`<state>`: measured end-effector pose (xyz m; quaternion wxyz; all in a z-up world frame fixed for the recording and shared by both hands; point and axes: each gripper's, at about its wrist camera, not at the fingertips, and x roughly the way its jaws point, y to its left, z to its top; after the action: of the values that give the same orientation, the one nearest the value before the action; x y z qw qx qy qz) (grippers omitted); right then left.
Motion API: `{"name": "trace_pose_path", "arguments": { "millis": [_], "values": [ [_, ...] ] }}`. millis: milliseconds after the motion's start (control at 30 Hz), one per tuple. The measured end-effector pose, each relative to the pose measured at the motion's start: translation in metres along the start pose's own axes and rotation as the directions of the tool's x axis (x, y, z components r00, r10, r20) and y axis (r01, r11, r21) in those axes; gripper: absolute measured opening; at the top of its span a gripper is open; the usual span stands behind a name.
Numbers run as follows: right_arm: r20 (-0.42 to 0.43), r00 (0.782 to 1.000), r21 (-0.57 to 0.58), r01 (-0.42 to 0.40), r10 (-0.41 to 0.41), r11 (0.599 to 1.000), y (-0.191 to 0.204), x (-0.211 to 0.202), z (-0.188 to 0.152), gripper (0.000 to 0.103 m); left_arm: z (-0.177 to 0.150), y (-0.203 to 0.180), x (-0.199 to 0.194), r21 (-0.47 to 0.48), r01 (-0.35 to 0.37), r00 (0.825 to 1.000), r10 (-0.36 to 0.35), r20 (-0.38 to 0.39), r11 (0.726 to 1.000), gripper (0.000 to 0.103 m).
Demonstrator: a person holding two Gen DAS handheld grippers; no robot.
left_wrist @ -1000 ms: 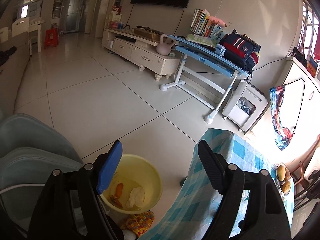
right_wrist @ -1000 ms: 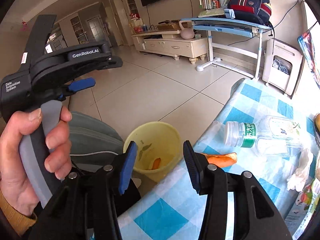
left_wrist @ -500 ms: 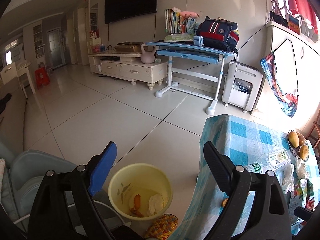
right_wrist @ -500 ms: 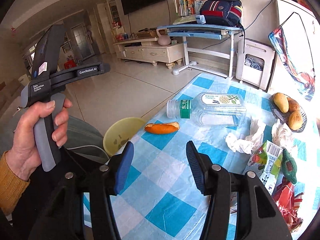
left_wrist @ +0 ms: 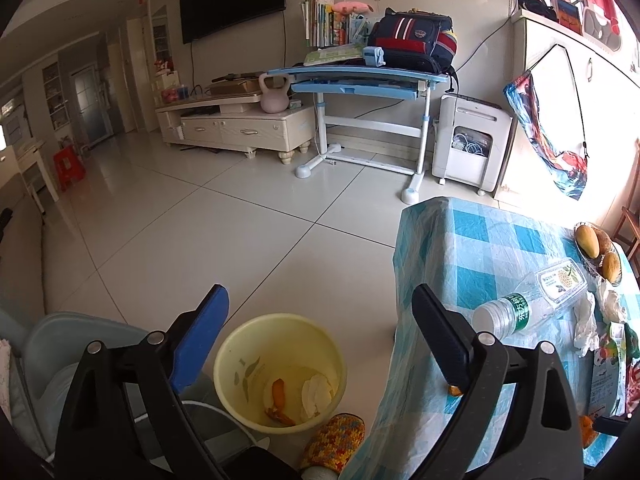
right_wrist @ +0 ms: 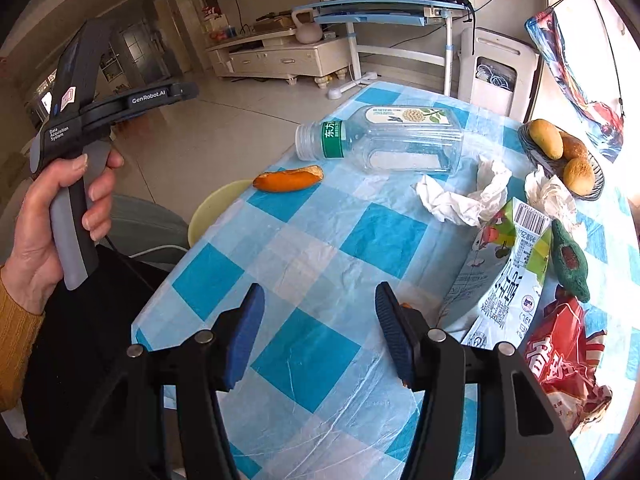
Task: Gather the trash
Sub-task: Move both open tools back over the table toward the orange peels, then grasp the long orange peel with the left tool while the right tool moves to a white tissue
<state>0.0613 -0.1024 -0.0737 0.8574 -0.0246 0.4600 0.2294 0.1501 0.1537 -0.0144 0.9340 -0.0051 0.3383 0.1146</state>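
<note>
A yellow bin (left_wrist: 240, 360) stands on the floor by the table's left edge and holds an orange peel (left_wrist: 278, 390) and a tissue (left_wrist: 318, 390). My left gripper (left_wrist: 320, 296) hovers above the bin, its jaws opening, with nothing between them. My right gripper (right_wrist: 320, 292) is open over the blue-checked tablecloth (right_wrist: 304, 356), also with nothing between its fingers. A small orange scrap (right_wrist: 405, 305) peeks from behind its right finger. Further off lie an orange peel (right_wrist: 288, 179), an empty plastic bottle (right_wrist: 400, 140), crumpled tissues (right_wrist: 460, 196), a carton (right_wrist: 504, 272) and a red wrapper (right_wrist: 568, 360).
A fruit basket (right_wrist: 532, 152) sits at the table's far right, with a green plush piece (right_wrist: 570, 260) near it. A hand (right_wrist: 36, 232) grips the left gripper's handle left of the table. A knitted slipper (left_wrist: 336, 444) and a grey-blue chair (left_wrist: 60, 344) flank the bin.
The left wrist view rolled level and its jaws spread wider above the bin. The right gripper swung from the bin across over the table, its jaws slightly wider.
</note>
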Motion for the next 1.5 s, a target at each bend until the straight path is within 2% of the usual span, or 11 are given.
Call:
{"name": "trace_pose_path", "arguments": {
  "millis": [267, 733, 833, 900, 1000, 1067, 1167, 1233, 1300, 1400, 1500],
  "values": [
    [-0.033, 0.999, 0.078, 0.014, -0.012, 0.997, -0.027, -0.003, -0.018, 0.056, -0.015, -0.037, 0.009, 0.137, 0.044, 0.998, -0.038, -0.043, 0.99, 0.09],
    [-0.068, 0.996, 0.092, 0.065, -0.059, 0.994, -0.039, 0.015, -0.018, 0.056, -0.05, -0.105, 0.026, 0.363, 0.183, 0.979, -0.138, -0.147, 0.914, 0.09],
    [-0.062, 0.997, 0.105, 0.048, -0.042, 0.993, -0.042, 0.014, -0.016, 0.046, -0.053, -0.116, 0.035, 0.373, 0.211, 0.971, -0.151, -0.184, 0.904, 0.09],
    [-0.063, 0.998, 0.107, 0.037, -0.031, 0.994, -0.043, 0.015, -0.015, 0.039, -0.056, -0.121, 0.041, 0.375, 0.235, 0.962, -0.16, -0.221, 0.897, 0.086],
    [-0.059, 0.998, 0.102, 0.022, -0.016, 0.995, -0.041, 0.016, -0.012, 0.028, -0.062, -0.126, 0.049, 0.366, 0.296, 0.937, -0.194, -0.289, 0.883, 0.066],
    [-0.054, 0.998, 0.089, 0.014, -0.009, 0.996, -0.038, 0.016, -0.011, 0.026, -0.063, -0.125, 0.046, 0.336, 0.361, 0.91, -0.251, -0.329, 0.87, 0.039],
    [-0.047, 0.999, 0.063, -0.001, 0.004, 0.998, -0.028, 0.016, -0.009, 0.025, -0.067, -0.122, 0.041, 0.333, 0.408, 0.887, -0.283, -0.365, 0.85, 0.023],
    [-0.045, 0.999, 0.046, -0.003, 0.005, 0.999, -0.023, 0.015, -0.009, 0.025, -0.069, -0.119, 0.038, 0.312, 0.458, 0.859, -0.325, -0.395, 0.832, 0.019],
    [-0.047, 0.999, 0.044, 0.0, 0.002, 0.999, -0.021, 0.015, -0.01, 0.025, -0.072, -0.119, 0.035, 0.312, 0.478, 0.848, -0.34, -0.406, 0.821, 0.019],
    [-0.039, 0.999, 0.074, -0.011, 0.014, 0.997, -0.026, 0.015, -0.011, 0.028, -0.073, -0.121, 0.033, 0.335, 0.455, 0.863, -0.316, -0.393, 0.825, 0.022],
    [0.02, 1.0, 0.104, -0.018, 0.016, 0.994, -0.032, 0.006, -0.006, 0.038, -0.07, -0.12, 0.032, 0.329, 0.432, 0.877, -0.306, -0.37, 0.84, 0.043]
  ]
}}
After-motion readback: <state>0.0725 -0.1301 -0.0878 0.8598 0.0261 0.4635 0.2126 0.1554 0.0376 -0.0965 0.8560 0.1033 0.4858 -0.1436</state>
